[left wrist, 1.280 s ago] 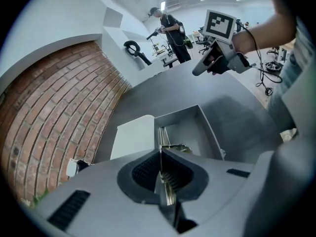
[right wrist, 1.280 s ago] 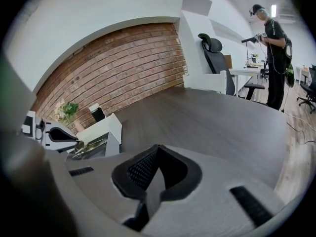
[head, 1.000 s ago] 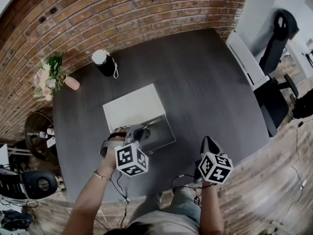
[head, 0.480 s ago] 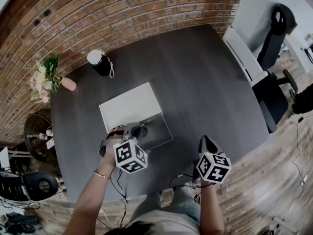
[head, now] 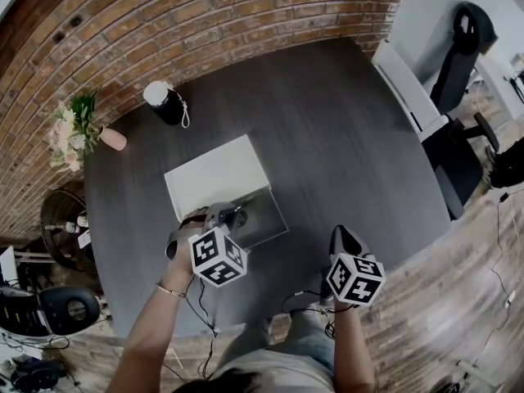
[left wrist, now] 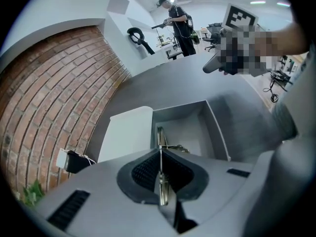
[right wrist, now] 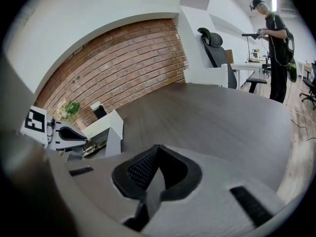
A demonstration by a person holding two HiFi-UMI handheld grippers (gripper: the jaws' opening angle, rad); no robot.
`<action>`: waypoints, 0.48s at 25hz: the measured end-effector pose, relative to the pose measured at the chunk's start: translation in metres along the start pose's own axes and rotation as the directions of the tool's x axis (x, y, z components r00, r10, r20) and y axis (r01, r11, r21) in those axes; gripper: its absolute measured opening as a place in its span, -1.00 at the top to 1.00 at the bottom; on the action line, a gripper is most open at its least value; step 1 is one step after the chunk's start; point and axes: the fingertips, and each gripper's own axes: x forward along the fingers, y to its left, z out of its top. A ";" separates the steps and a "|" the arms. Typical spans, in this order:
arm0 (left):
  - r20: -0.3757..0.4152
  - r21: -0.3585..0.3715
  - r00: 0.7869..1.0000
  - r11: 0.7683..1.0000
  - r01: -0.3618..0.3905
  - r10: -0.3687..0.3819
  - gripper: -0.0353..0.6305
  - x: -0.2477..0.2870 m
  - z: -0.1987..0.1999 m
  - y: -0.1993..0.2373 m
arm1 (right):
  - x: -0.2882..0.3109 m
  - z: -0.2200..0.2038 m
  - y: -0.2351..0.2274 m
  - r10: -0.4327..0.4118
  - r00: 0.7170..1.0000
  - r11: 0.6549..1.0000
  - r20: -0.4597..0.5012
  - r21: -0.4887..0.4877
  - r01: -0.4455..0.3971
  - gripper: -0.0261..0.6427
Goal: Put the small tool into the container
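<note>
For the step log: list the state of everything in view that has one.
left gripper: shut on the small tool.
small tool: held, not yet released.
container: open.
white lid: lying flat beside the container.
right gripper: shut, empty.

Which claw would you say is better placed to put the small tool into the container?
Left: the left claw grips the small tool over the container; the right claw is empty, aside.
</note>
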 end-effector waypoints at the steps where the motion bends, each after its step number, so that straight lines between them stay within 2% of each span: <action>1: -0.002 -0.006 1.000 1.000 0.006 -0.006 0.87 0.000 0.000 0.000 | 0.000 0.000 0.000 0.001 1.000 1.000 0.001 0.000 -0.001 0.92; 12: 0.000 -0.087 0.995 0.991 0.101 -0.102 0.81 0.000 0.004 -0.013 | 0.000 0.004 -0.006 -0.008 1.000 1.000 0.011 0.013 0.008 0.92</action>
